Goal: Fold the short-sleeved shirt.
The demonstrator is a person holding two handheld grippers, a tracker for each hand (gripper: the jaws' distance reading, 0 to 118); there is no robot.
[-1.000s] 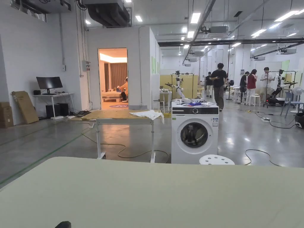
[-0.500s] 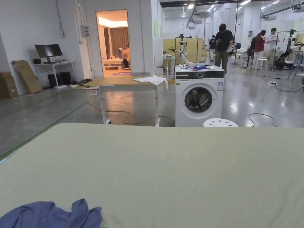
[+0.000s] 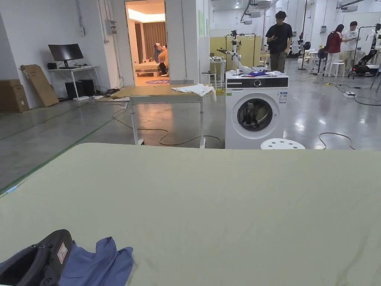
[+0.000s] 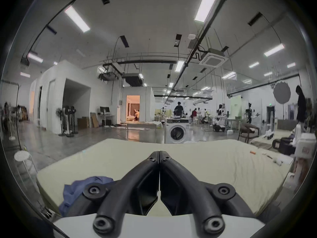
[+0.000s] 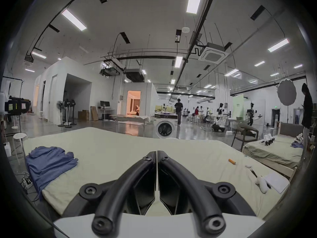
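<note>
The blue short-sleeved shirt (image 3: 100, 262) lies crumpled on the near left corner of a pale green padded surface (image 3: 230, 201). In the right gripper view the shirt (image 5: 49, 164) hangs partly over the surface's left edge. The black body of a hand-held gripper (image 3: 37, 260) sits over the shirt's near side in the head view, with its fingertips out of frame. My left gripper (image 4: 159, 153) is shut with nothing between its jaws, and the shirt (image 4: 77, 190) is low on its left. My right gripper (image 5: 157, 153) is shut and empty above the surface's middle.
A small orange object (image 5: 232, 161), a sheet of paper (image 5: 276, 181) and small white items lie on the surface's right side. Beyond the far edge stand a white stool (image 3: 282, 143), a washing machine (image 3: 256, 111) and a table (image 3: 165, 97). People stand farther back.
The head camera has tilted down, bringing the shirt into view at the lower left. A gripper's black body has come into the lower left corner over the shirt.
</note>
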